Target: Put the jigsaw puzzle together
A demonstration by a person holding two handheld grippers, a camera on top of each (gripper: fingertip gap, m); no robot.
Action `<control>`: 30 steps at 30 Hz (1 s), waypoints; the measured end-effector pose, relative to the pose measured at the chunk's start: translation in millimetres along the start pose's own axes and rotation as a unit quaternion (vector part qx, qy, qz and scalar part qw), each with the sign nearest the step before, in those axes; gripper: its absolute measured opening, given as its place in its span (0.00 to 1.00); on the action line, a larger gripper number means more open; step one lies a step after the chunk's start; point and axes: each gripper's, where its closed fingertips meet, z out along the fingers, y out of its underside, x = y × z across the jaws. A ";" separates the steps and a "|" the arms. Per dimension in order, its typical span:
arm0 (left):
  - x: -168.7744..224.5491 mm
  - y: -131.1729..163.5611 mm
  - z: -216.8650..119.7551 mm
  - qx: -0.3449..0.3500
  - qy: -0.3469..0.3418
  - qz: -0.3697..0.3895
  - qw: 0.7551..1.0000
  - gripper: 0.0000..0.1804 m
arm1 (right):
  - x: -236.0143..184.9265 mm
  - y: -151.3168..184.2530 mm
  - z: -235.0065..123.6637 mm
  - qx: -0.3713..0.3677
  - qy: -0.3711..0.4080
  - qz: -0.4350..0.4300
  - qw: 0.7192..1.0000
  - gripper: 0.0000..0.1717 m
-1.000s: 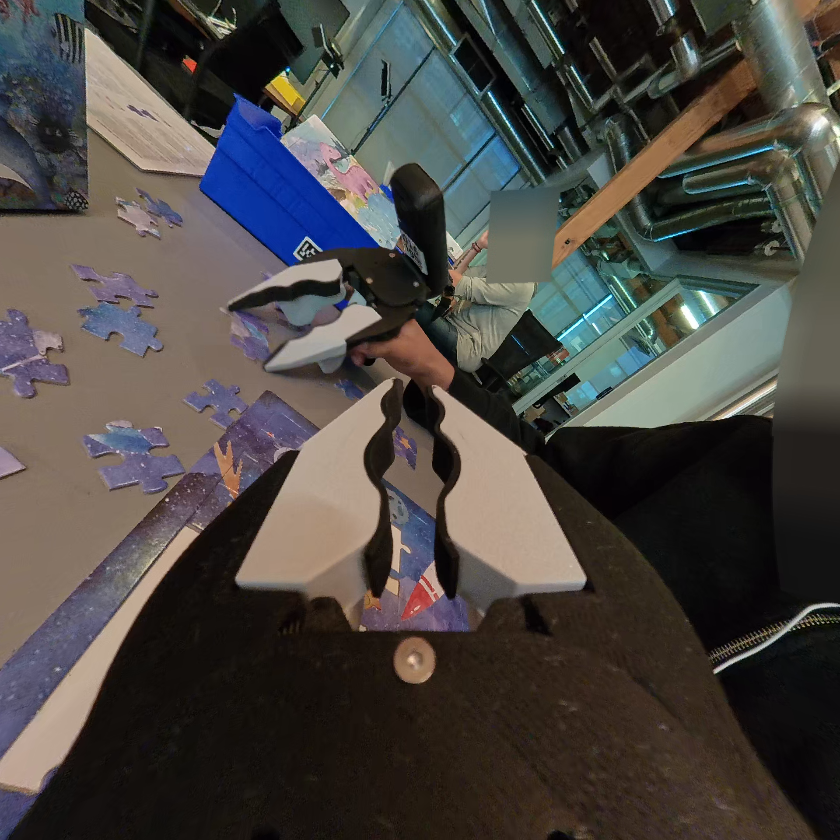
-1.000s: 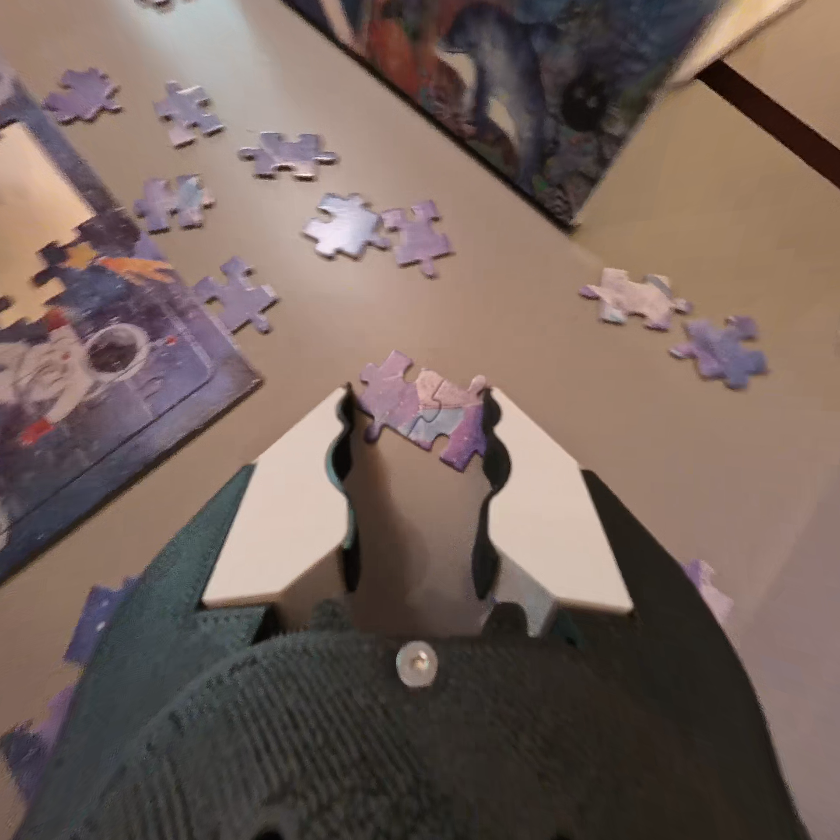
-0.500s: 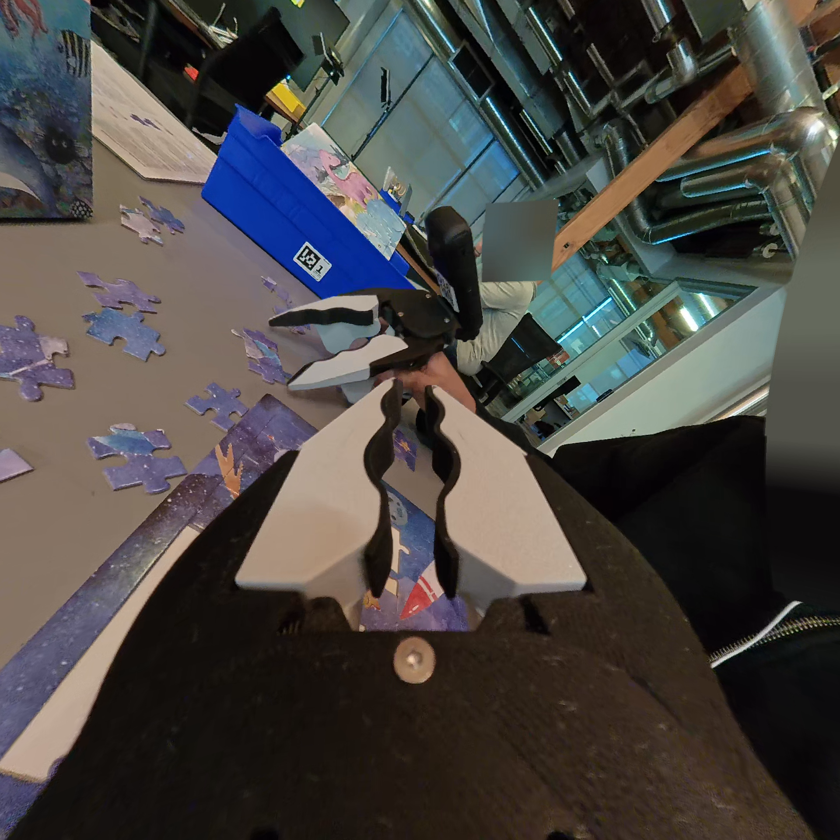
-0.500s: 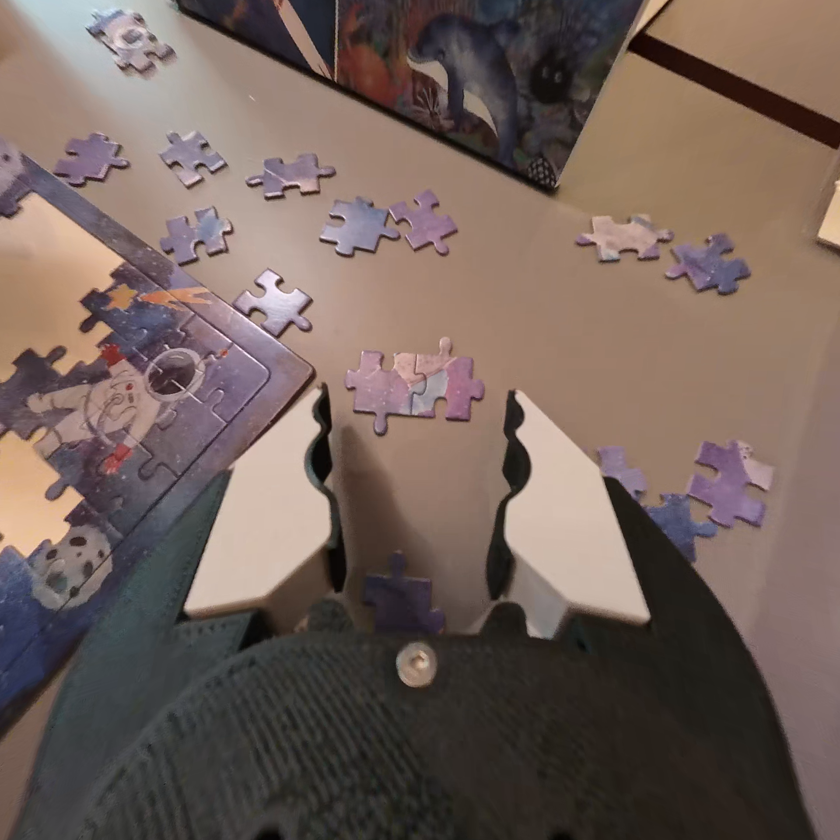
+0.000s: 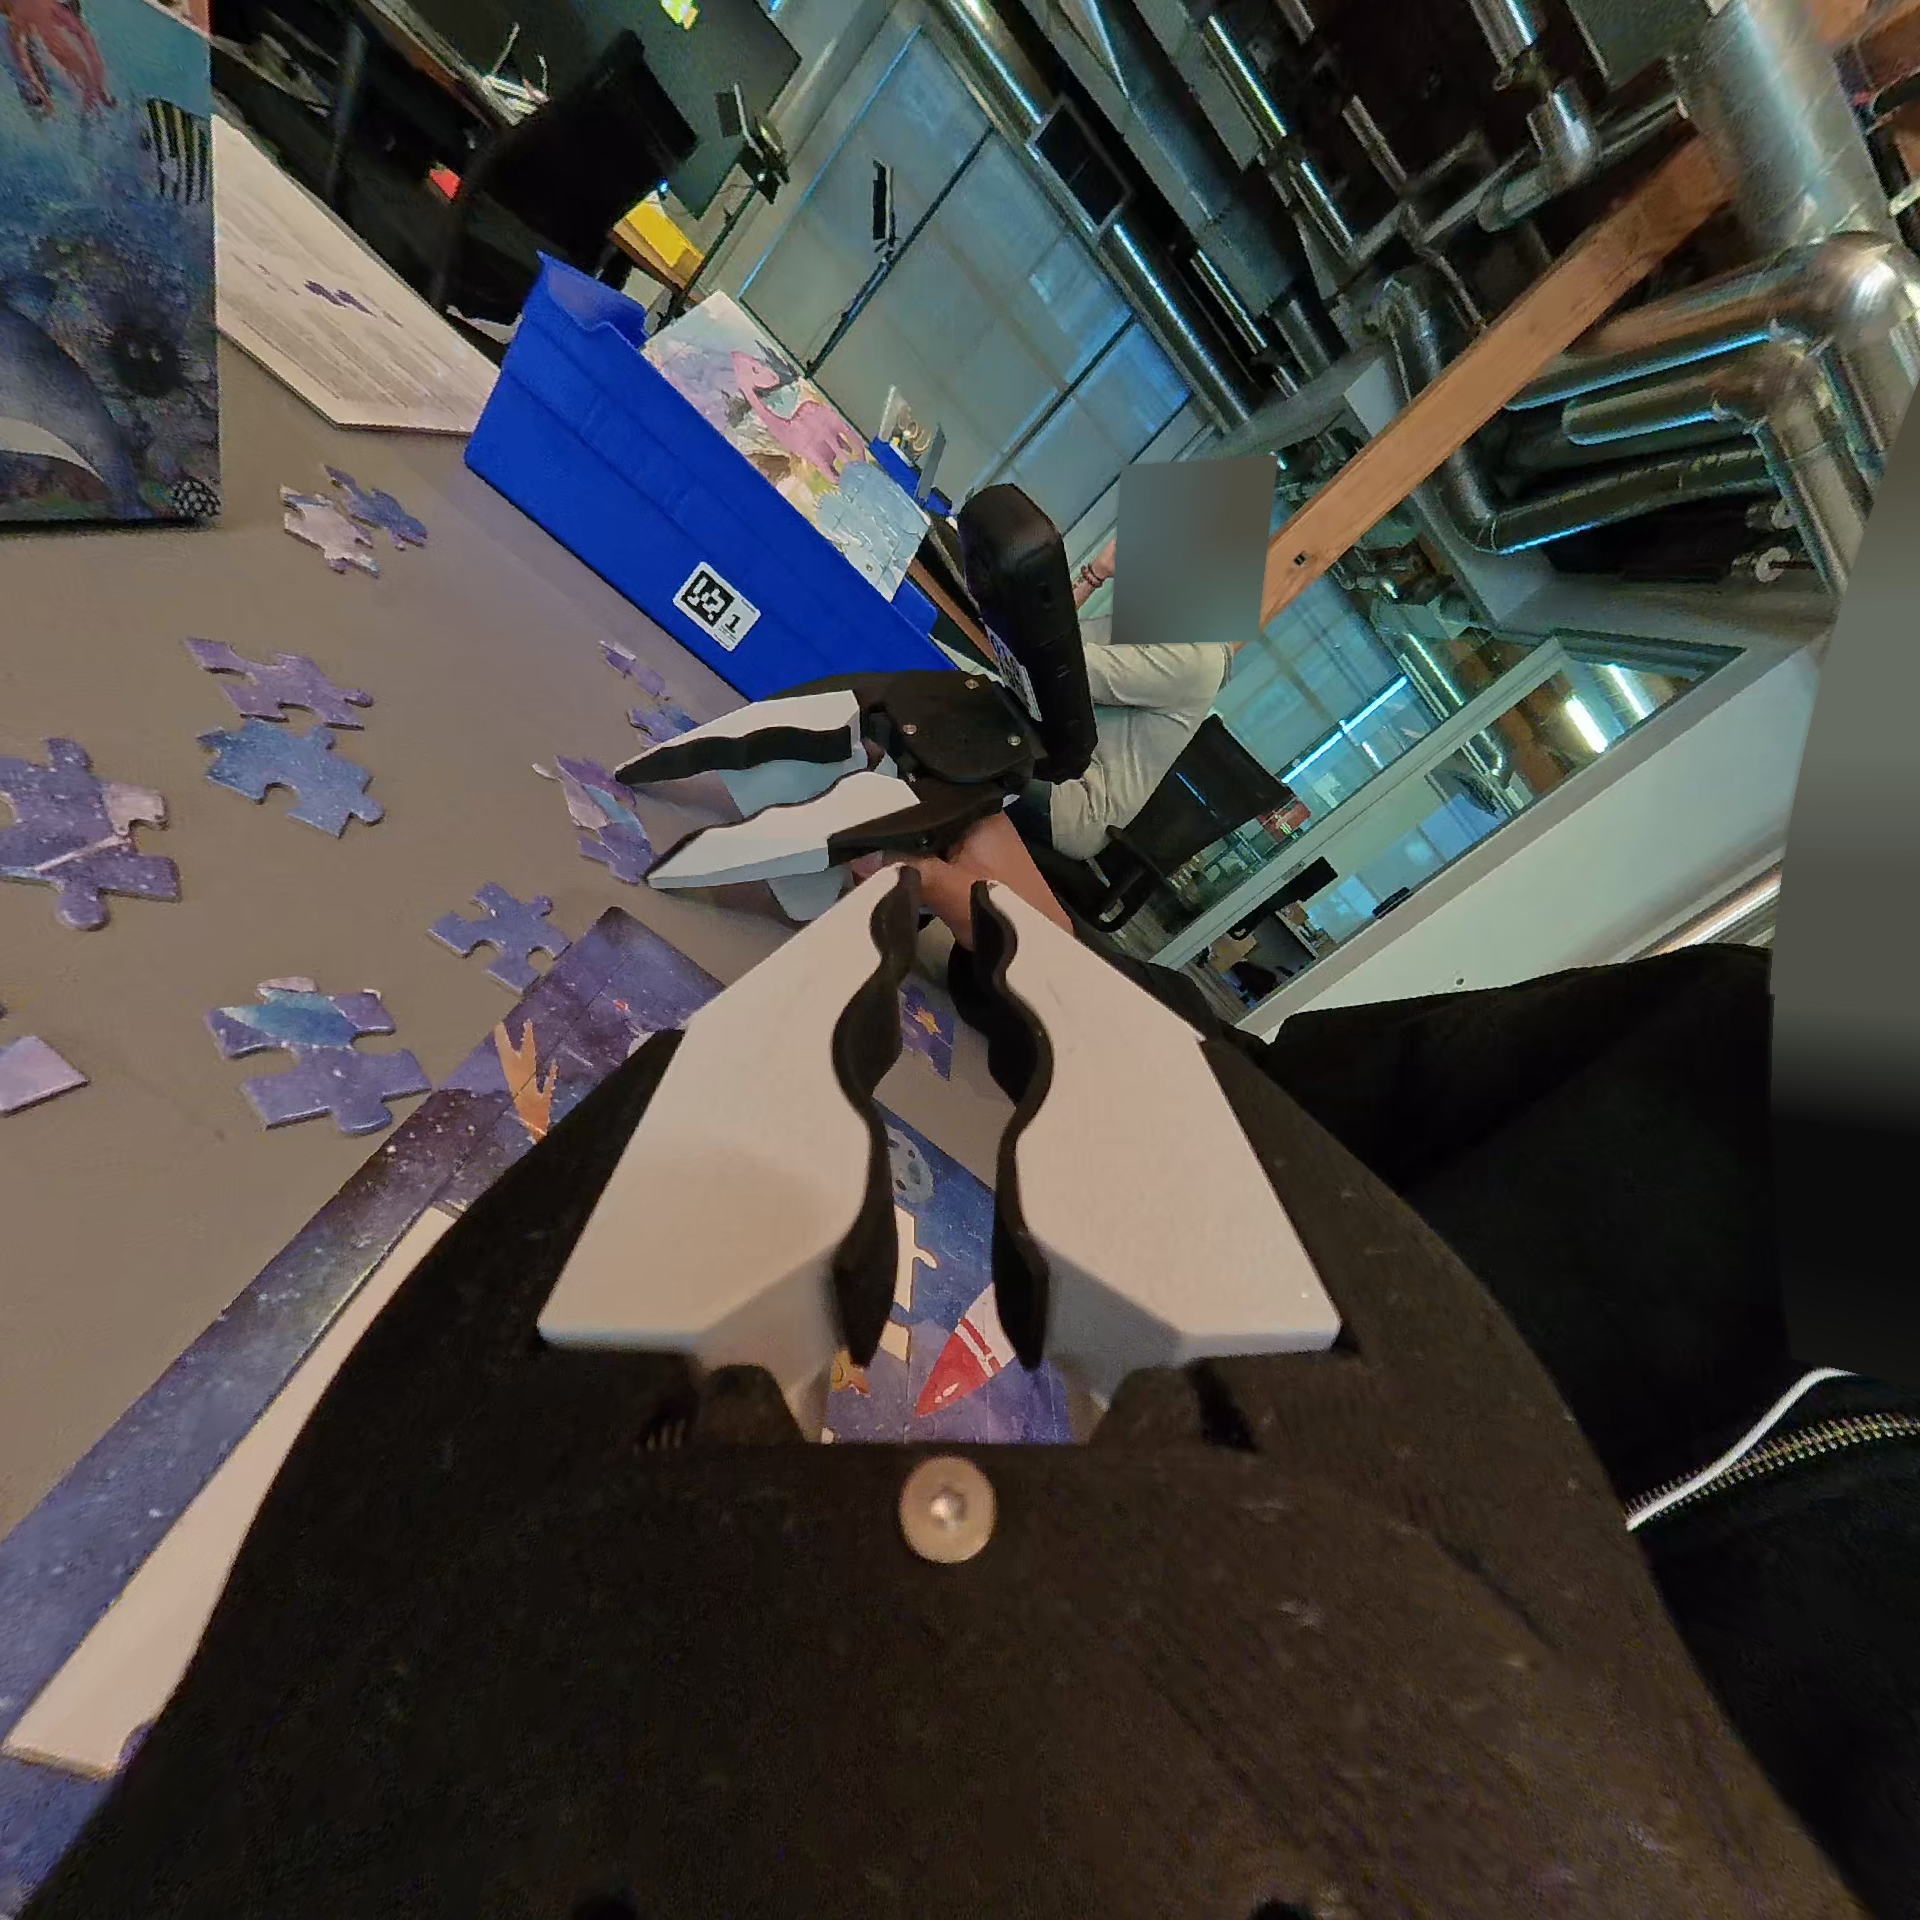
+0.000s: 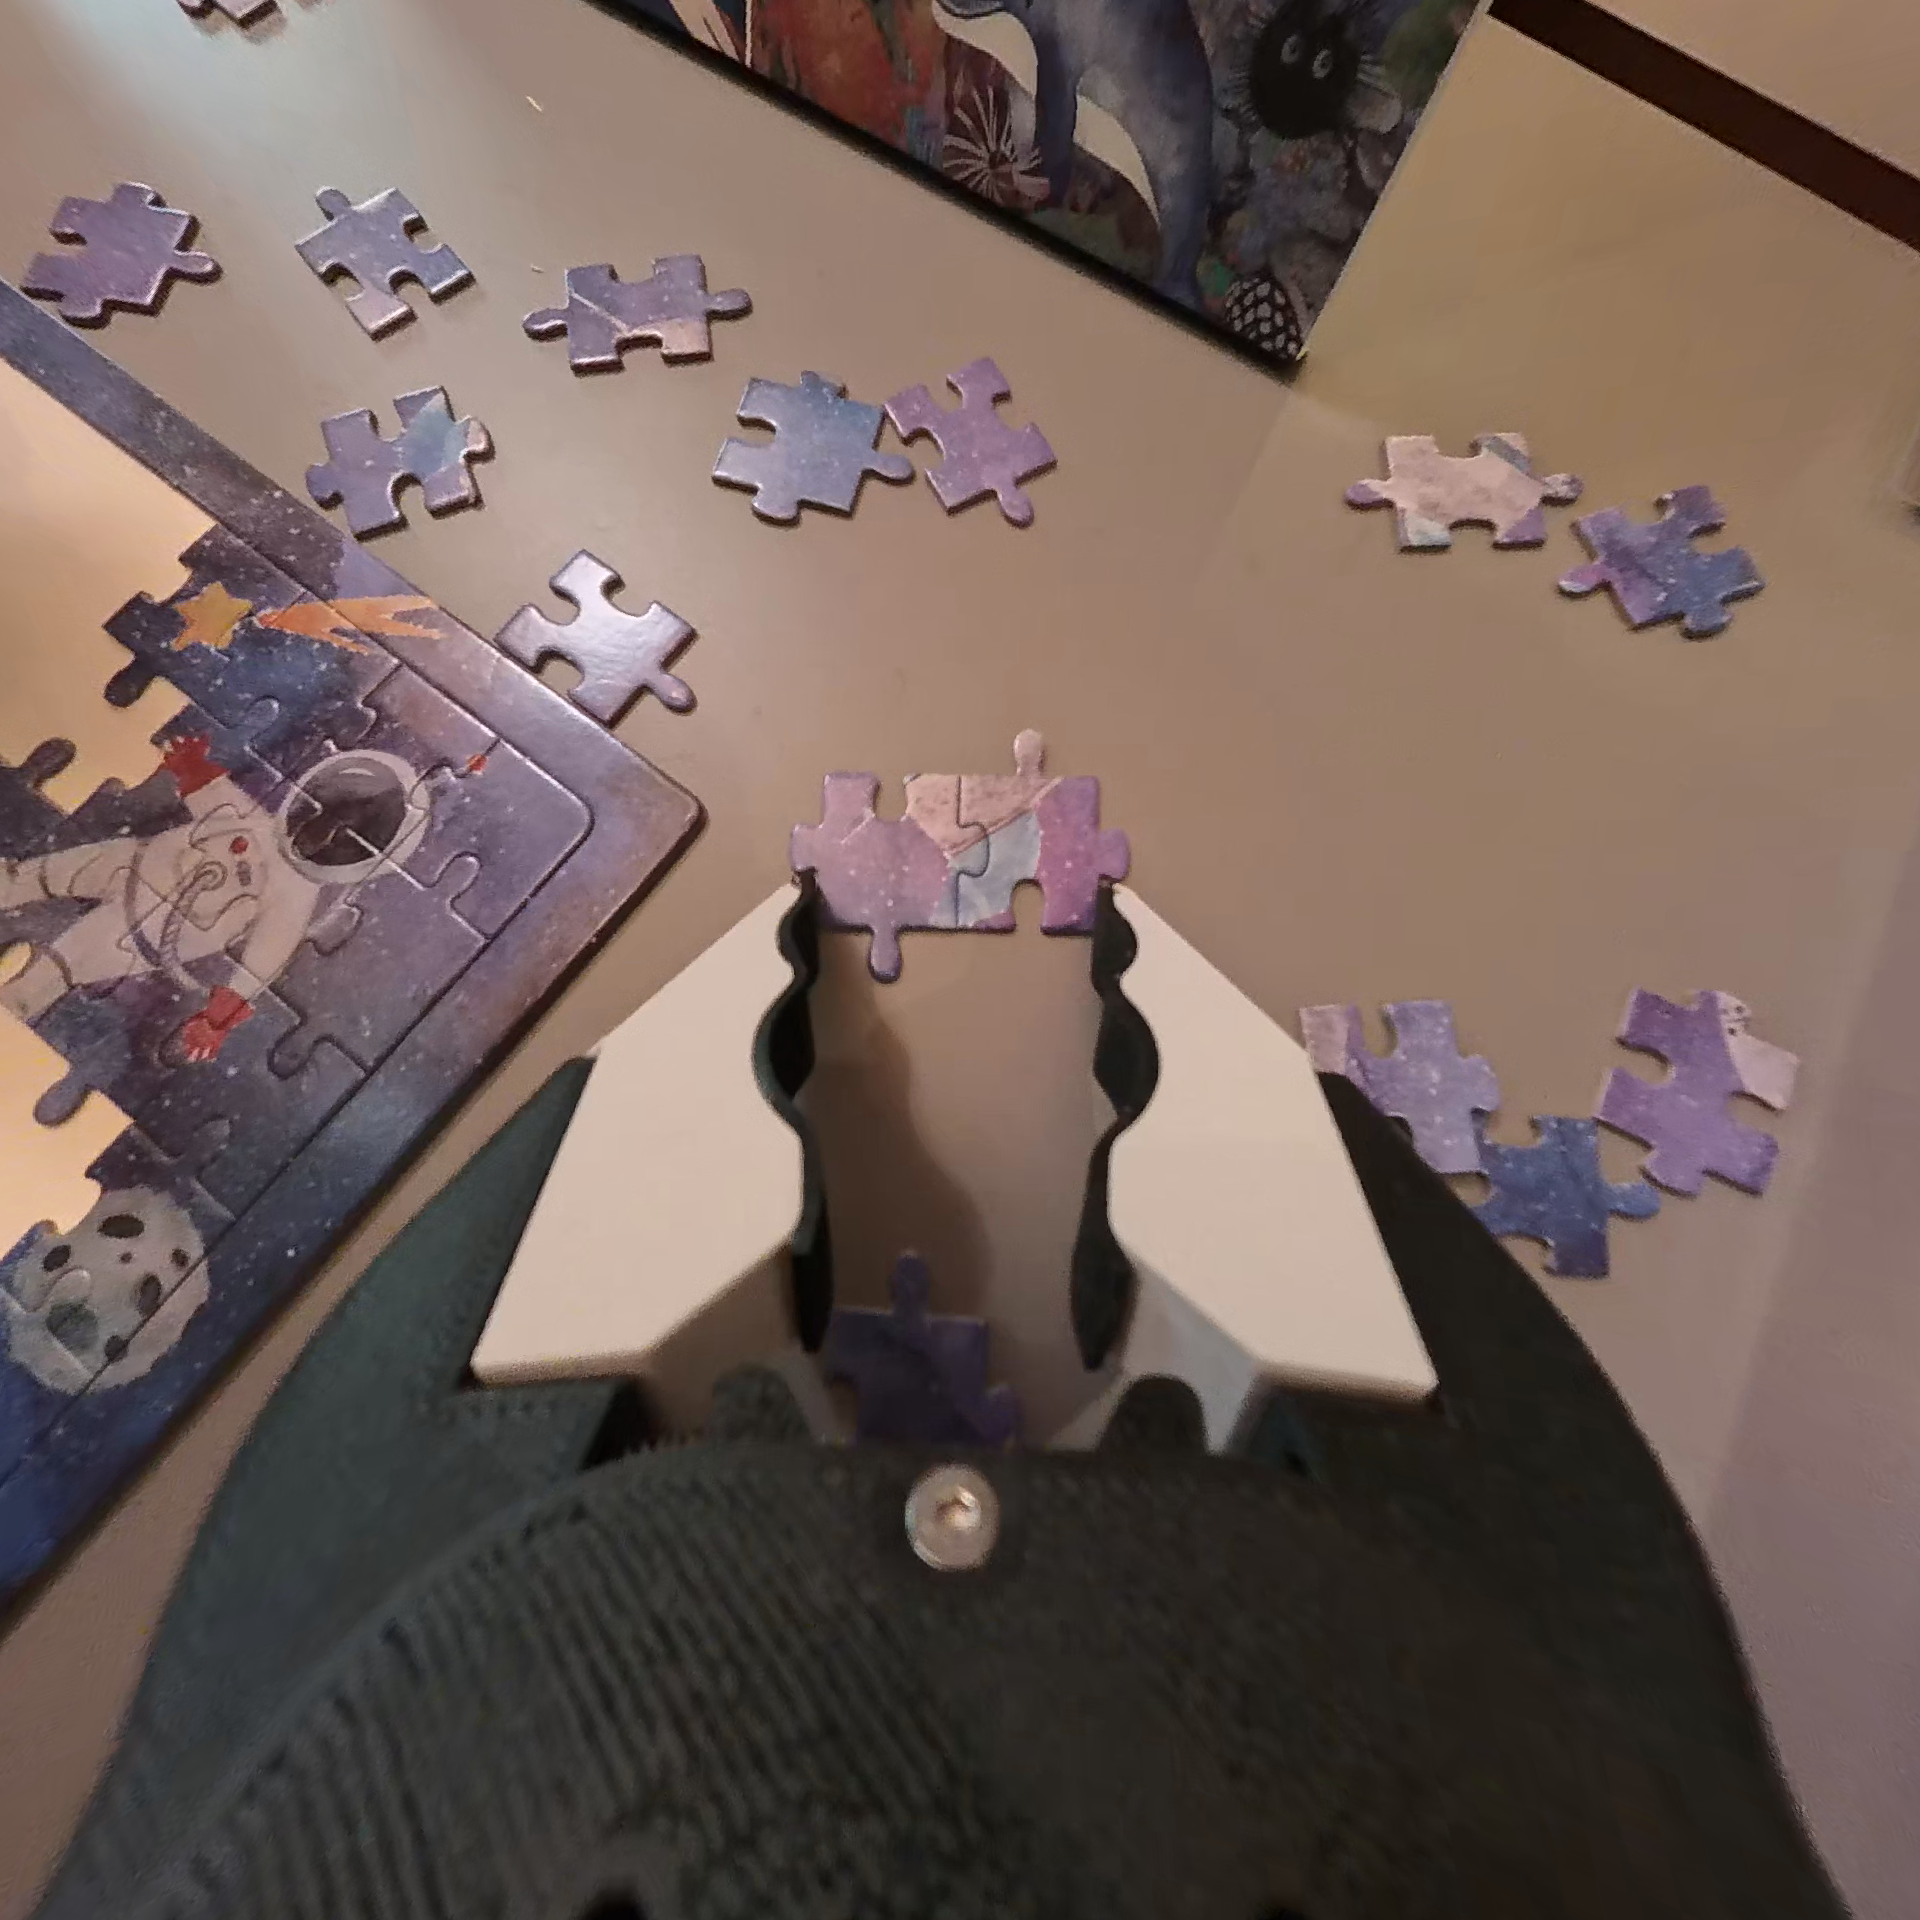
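Observation:
My right gripper (image 6: 956, 899) is low over the tan table (image 6: 1247, 727). Its two pads touch the left and right edges of a pair of joined purple puzzle pieces (image 6: 961, 857), which lies flat on the table. The left wrist view shows the same gripper (image 5: 642, 826) with its tips down at that pair (image 5: 597, 805). My left gripper (image 5: 943, 891) is shut to a narrow slit with nothing between the pads. It hovers over the space puzzle board (image 5: 623, 997), which also shows in the right wrist view (image 6: 416, 831).
Several loose purple and blue pieces (image 6: 810, 447) lie scattered around, and one (image 6: 914, 1371) lies under my right gripper. A picture box (image 6: 1091, 104) stands at the far edge. A blue bin (image 5: 623, 488) stands beyond the pieces. A seated person (image 5: 1143, 707) is in the background. One gripper's finger ends stand about 20 cm off the other's.
My right gripper's jaws opened wide, leaving the joined pair flat on the table, then closed back onto its side edges. My left gripper stayed still and shut.

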 end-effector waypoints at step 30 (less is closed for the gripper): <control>-2.1 1.5 -0.8 -0.014 -0.024 0.026 0.999 0.05 | 29.9 -21.1 -31.1 0.095 -0.016 0.027 0.995 0.25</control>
